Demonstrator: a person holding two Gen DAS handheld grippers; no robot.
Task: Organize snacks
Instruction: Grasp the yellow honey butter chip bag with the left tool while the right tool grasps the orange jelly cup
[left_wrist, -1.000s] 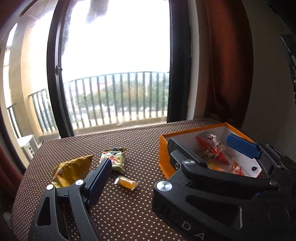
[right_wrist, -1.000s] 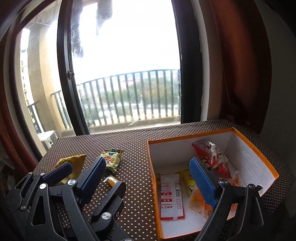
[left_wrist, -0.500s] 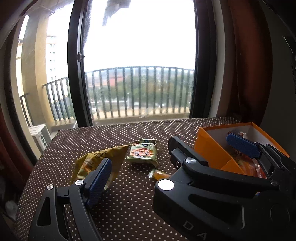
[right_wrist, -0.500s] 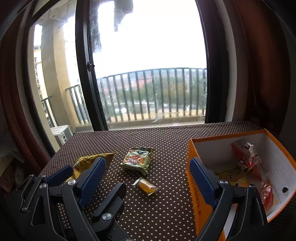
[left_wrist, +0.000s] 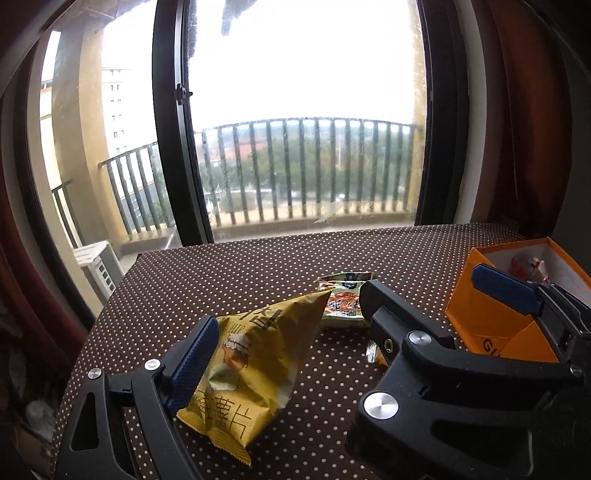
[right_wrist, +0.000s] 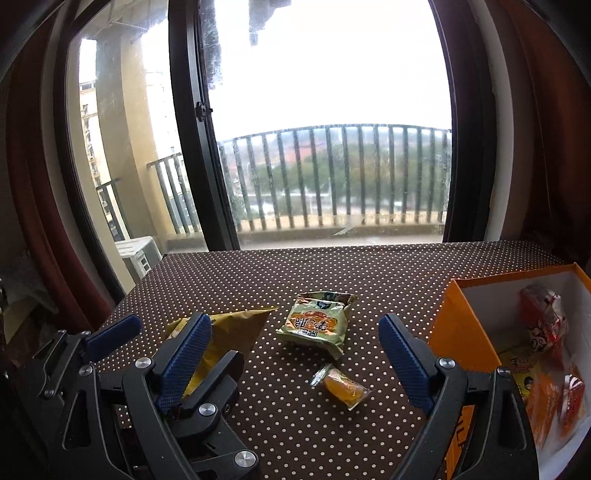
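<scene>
Snacks nearer than a second ago, left gripper (left_wrist: 280, 354) jaws just widened around yellow bag (left_wrist: 255, 365), right gripper (right_wrist: 295, 358) released.

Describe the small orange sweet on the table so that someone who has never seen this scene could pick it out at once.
Start at the brown polka-dot table by the window, with the orange box at its right. Three loose snacks lie left of the box: a big yellow chip bag, a green packet, and nearest the camera the small orange sweet. It alone is tiny and in a clear wrapper.
</scene>
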